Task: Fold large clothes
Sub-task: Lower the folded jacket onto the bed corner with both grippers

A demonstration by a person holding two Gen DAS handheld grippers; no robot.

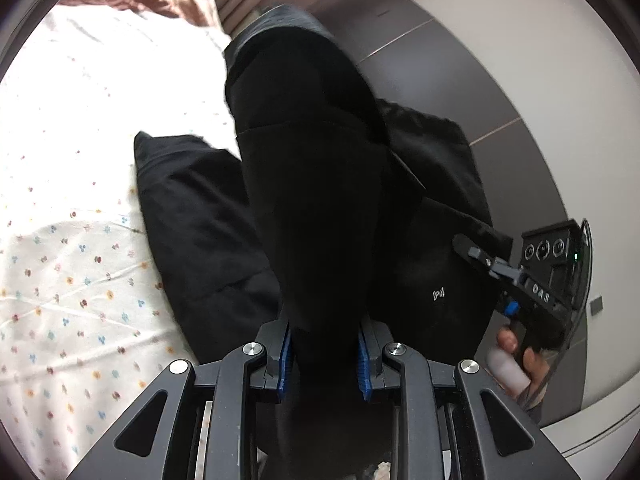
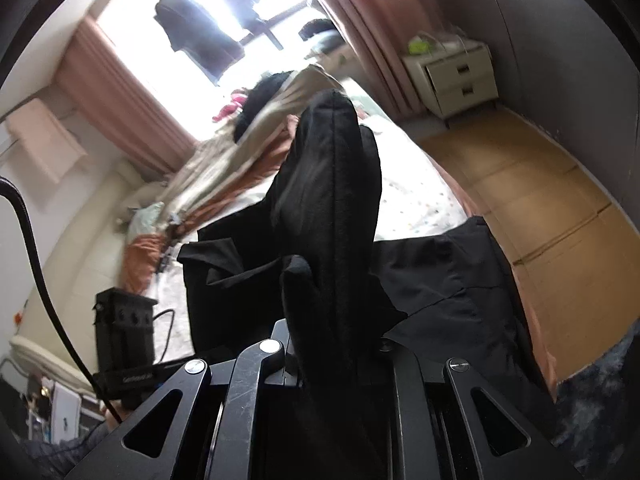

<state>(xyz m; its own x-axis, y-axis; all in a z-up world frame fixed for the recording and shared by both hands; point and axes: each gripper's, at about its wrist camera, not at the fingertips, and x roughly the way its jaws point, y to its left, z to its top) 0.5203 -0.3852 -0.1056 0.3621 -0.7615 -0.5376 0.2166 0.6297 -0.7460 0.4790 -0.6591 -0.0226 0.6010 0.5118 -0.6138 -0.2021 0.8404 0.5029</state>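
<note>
Left wrist view shows you the black garment (image 1: 320,200) bunched between the blue pads (image 1: 285,364) of the left hand-held gripper (image 1: 324,360), which is pinching a thick fold of it; the cloth rises straight ahead of the jaws and drapes down onto the bed (image 1: 80,200) beyond. More of the garment lies spread on the flowered sheet to the left of the jaws and ahead to the right, so only the gripped edge is lifted.

In the right wrist view, the right hand-held gripper (image 2: 336,356) likewise pinches a fold of the same black garment (image 2: 332,208), the cloth standing up in front of it and the rest lying flat on the bed (image 2: 412,196) on both sides. From the left view you can also see the right hand-held gripper (image 1: 516,276) off to the right, with the person's fingers (image 1: 510,356) around its handle.

This looks like carrying a folded edge over the rest. To do it well, keep both grips firm and level with each other, so the fold line stays straight. Lay the lifted edge onto the flat part ahead of the jaws, matching edges before letting go. Watch for slack bunching between the two grippers; draw them gently apart to take it out. The crumpled bedding (image 2: 224,168) further ahead lies well apart and should not interfere.
</note>
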